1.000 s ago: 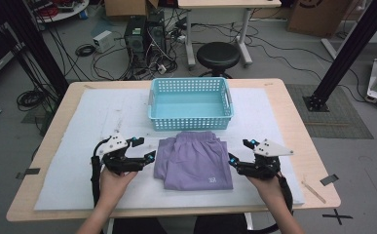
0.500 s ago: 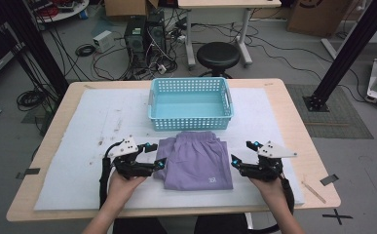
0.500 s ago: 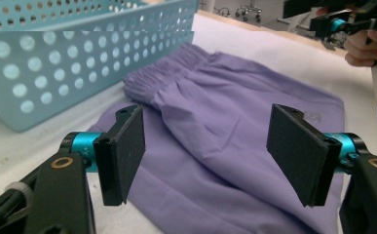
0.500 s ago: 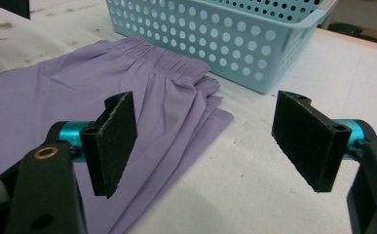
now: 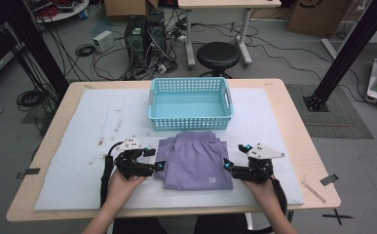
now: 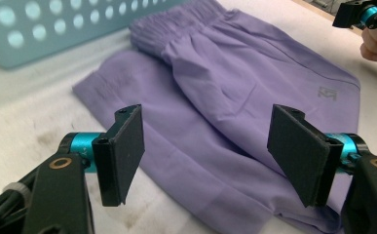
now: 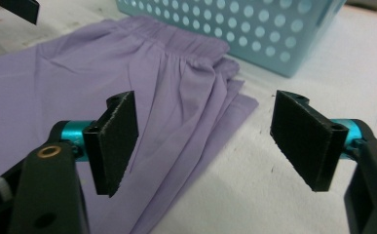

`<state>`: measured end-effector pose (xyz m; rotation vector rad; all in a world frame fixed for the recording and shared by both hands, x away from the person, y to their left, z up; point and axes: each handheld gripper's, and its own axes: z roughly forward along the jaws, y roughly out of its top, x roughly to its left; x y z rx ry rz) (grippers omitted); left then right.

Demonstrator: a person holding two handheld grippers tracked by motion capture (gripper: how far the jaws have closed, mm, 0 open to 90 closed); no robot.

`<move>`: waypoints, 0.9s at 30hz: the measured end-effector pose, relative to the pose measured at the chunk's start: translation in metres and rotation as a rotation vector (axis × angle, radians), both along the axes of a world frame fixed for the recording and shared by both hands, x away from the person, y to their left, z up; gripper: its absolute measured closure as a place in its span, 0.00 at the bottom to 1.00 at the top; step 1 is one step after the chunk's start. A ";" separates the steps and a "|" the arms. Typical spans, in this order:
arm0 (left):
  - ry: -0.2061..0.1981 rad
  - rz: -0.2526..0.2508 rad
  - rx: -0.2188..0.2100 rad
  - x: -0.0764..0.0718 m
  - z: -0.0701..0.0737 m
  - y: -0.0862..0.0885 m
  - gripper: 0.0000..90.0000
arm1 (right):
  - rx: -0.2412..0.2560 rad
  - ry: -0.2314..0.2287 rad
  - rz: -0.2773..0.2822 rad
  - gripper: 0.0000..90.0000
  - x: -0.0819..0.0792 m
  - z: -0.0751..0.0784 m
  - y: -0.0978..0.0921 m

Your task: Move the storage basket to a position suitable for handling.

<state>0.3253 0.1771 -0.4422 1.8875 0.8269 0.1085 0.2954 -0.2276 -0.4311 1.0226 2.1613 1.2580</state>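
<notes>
Folded purple shorts point(image 5: 193, 161) lie flat on the white mat, just in front of a light blue perforated basket point(image 5: 191, 103) that holds nothing. My left gripper point(image 5: 158, 163) is at the shorts' left edge, open, with its jaws spread over the cloth point(image 6: 235, 97). At the shorts' right edge sits my right gripper point(image 5: 227, 166), also open, its jaws straddling the folded edge point(image 7: 186, 97). Neither grips the fabric. The basket wall point(image 6: 45, 24) stands close behind the waistband, and so it does in the right gripper view point(image 7: 254, 29).
The white mat point(image 5: 93, 126) covers most of the wooden table point(image 5: 300, 126), with bare mat left of the basket. A black stool point(image 5: 217, 54), computer gear and cables stand on the floor beyond the far edge. A black frame post point(image 5: 351, 48) rises at the right.
Both grippers have closed in on the shorts from either side; the left one moved right to the left edge. The shorts and basket have not moved.
</notes>
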 end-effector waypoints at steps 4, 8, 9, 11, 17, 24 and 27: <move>0.045 0.020 -0.012 0.001 0.000 -0.001 0.35 | -0.005 0.105 -0.026 0.30 0.006 -0.006 0.002; 0.105 0.059 0.033 0.002 -0.001 -0.003 0.35 | -0.008 0.159 -0.024 0.30 0.010 -0.009 0.005; 0.109 0.068 0.046 0.002 -0.002 -0.003 0.35 | -0.012 0.173 -0.028 0.30 0.011 -0.010 0.006; 0.129 0.084 0.047 0.003 -0.003 -0.002 0.35 | -0.016 0.194 -0.030 0.30 0.012 -0.011 0.009; 0.182 0.088 0.042 0.005 -0.006 -0.002 0.34 | -0.037 0.287 -0.030 0.30 0.017 -0.014 0.016; 0.238 0.082 -0.011 0.007 -0.009 -0.007 0.32 | -0.035 0.329 -0.035 0.29 0.019 -0.017 0.018; 0.245 0.071 -0.024 0.007 -0.010 -0.013 0.31 | -0.037 0.330 -0.037 0.32 0.019 -0.016 0.019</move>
